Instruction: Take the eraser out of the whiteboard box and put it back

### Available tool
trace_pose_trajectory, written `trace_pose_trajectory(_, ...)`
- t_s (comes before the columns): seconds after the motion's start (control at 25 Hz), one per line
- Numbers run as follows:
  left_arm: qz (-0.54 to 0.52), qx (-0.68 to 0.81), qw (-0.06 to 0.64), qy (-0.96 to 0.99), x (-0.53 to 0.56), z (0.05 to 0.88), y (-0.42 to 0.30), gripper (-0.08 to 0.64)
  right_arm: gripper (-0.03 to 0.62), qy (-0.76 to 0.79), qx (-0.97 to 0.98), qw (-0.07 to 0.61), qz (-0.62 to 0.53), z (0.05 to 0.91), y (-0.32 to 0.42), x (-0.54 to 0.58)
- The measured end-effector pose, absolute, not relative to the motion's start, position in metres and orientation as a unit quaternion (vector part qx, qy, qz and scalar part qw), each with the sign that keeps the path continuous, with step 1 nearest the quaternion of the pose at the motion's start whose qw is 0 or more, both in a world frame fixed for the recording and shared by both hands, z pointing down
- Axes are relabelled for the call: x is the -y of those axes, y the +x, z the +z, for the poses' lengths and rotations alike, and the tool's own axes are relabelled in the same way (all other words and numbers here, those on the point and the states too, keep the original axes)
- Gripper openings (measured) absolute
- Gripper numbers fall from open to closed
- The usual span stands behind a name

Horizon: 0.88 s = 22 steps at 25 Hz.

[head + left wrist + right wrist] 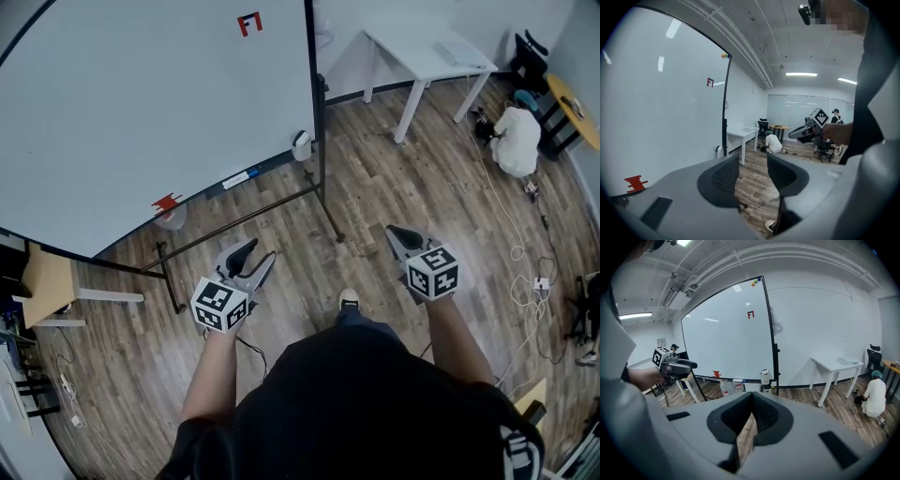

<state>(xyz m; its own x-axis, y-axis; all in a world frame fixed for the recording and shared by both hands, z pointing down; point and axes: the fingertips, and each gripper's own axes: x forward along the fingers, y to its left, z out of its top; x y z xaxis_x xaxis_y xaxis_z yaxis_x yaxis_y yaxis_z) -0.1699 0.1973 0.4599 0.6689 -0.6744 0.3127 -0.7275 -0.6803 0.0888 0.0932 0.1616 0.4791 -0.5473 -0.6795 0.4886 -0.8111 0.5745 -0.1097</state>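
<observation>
**Both grippers empty, well short of the board**

The whiteboard (141, 103) fills the upper left of the head view, with a red mark (249, 23) near its top edge. Its black stand (322, 178) runs down the board's right side. A low crossbar (244, 222) and a foot (169, 278) of the stand lie on the wood floor (375, 187) between the grippers and the tray. A pen (236, 178) lies on the tray, and a red piece (167, 202) sits further left above a translucent tub (172, 217). At upper right stand a white table (427, 52) and a crouching person in white (516, 139), and cables (523, 267) trail down the right edge. A small wooden table (47, 281) is at the left edge.

The whiteboard box (301, 145) is a small white case at the board's lower right corner, against the stand. The right gripper view shows it upright there (765, 376). The eraser is too small to make out, so whether it sits in the box cannot be told.

The left gripper (261, 249), lower centre-left, has its jaws apart with only floor between them (752, 173). The right gripper (398, 234), lower centre-right, has its jaws together at the tips with nothing held (751, 401). Both are well apart from the box.
</observation>
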Motion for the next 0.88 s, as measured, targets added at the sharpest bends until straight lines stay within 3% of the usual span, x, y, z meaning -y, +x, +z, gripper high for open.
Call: trace_pose_trajectory(0.88,0.147,0.415,0.122,0.890,-0.123,0.469,-0.133,0.198,-0.005,0.386,0.880,0.216,0.172,0.492,0.114,-0.067)
